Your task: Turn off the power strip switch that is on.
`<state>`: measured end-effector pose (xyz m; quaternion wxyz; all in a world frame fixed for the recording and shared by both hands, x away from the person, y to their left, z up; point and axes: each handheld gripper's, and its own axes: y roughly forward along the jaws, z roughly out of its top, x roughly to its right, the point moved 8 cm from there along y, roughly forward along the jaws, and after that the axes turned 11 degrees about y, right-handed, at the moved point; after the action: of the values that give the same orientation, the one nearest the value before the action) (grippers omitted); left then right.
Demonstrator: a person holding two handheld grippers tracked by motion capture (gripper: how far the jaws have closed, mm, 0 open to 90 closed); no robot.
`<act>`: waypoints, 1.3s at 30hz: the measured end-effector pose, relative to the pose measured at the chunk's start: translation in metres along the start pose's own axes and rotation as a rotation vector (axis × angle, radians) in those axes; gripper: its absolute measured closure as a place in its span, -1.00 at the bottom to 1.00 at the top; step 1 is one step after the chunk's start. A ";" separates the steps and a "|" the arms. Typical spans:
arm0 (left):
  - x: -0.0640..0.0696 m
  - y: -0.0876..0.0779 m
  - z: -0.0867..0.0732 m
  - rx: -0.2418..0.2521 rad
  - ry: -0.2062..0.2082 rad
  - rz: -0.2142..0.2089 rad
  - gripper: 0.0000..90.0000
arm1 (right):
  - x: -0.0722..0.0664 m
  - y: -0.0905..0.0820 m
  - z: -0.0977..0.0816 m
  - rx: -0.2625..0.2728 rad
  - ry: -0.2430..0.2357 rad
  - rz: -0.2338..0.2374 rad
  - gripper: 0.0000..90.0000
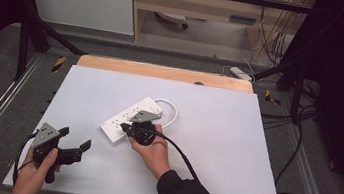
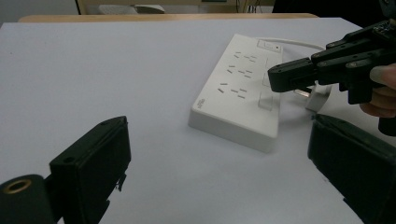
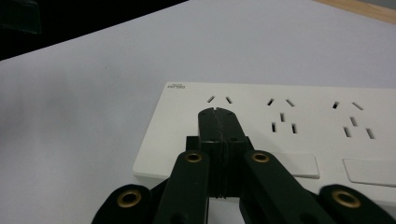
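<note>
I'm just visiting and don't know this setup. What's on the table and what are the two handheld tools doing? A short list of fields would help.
Surface: white table top
Main object: white power strip, lying flat, sockets up
Cord: white cable looped beside the strip
Right gripper: jaws closed together, tips over the strip's near end
Left gripper: jaws wide apart, holding nothing, apart from the strip
Held by: a person's hands, one per gripper
</note>
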<state>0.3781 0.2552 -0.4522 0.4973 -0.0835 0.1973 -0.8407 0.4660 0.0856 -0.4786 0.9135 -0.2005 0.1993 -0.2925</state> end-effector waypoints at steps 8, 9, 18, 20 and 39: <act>0.000 0.000 0.001 0.005 0.001 0.003 -0.87 | -0.003 0.002 -0.003 -0.011 -0.002 0.005 1.00; 0.000 0.000 0.000 0.004 0.002 0.001 -0.87 | -0.003 0.003 -0.003 -0.010 -0.001 0.006 1.00; 0.000 0.000 0.000 0.002 0.001 0.001 -0.87 | -0.006 0.005 -0.005 -0.015 0.003 0.013 1.00; 0.000 0.000 0.001 0.004 0.001 0.000 -0.87 | -0.006 0.006 -0.005 -0.017 0.003 0.013 1.00; 0.001 0.000 0.001 0.006 0.002 -0.002 -0.87 | -0.008 0.011 -0.009 -0.018 0.013 0.018 1.00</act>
<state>0.3778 0.2545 -0.4516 0.4964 -0.0815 0.1953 -0.8419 0.4604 0.0966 -0.4890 0.9130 -0.2048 0.2095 -0.2840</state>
